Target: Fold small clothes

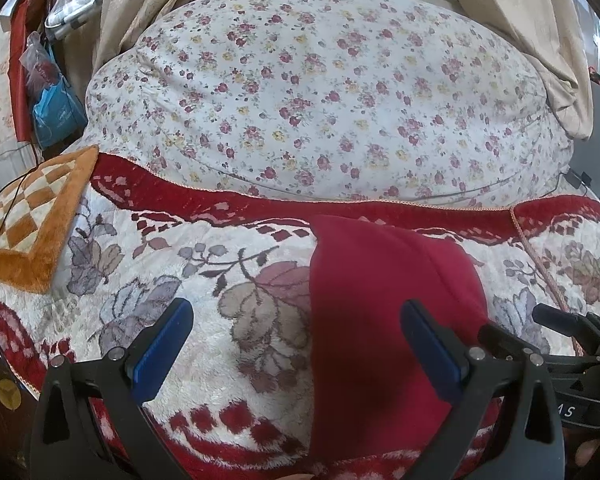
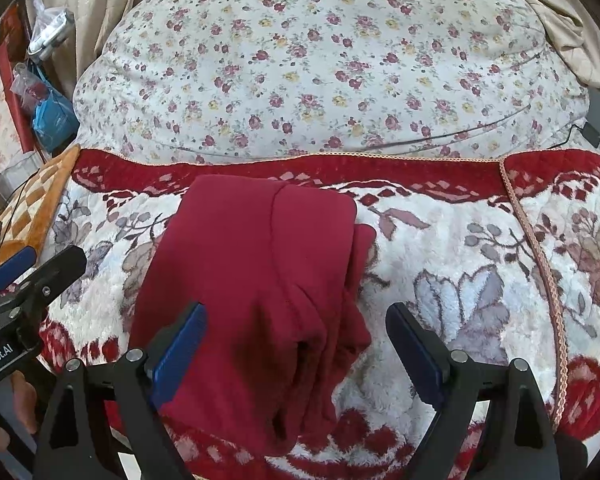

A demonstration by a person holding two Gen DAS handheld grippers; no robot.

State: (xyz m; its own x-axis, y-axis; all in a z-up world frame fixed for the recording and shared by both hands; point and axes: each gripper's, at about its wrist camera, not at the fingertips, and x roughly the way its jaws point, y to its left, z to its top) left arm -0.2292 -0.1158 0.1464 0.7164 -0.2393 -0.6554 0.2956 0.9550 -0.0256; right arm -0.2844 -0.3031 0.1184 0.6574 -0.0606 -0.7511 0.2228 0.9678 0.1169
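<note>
A dark red garment lies folded lengthwise on the plush red-and-white floral blanket; in the right wrist view the garment shows layered folds along its right edge. My left gripper is open and empty, hovering over the garment's left edge. My right gripper is open and empty, straddling the garment's near right part. The right gripper also shows at the right edge of the left wrist view, and the left gripper at the left edge of the right wrist view.
A floral quilt bulges behind the blanket. An orange checkered mat lies at the left, with a cable across it. Blue and clear bags hang at far left. Beige curtains drape at the right. A black cable runs at the right.
</note>
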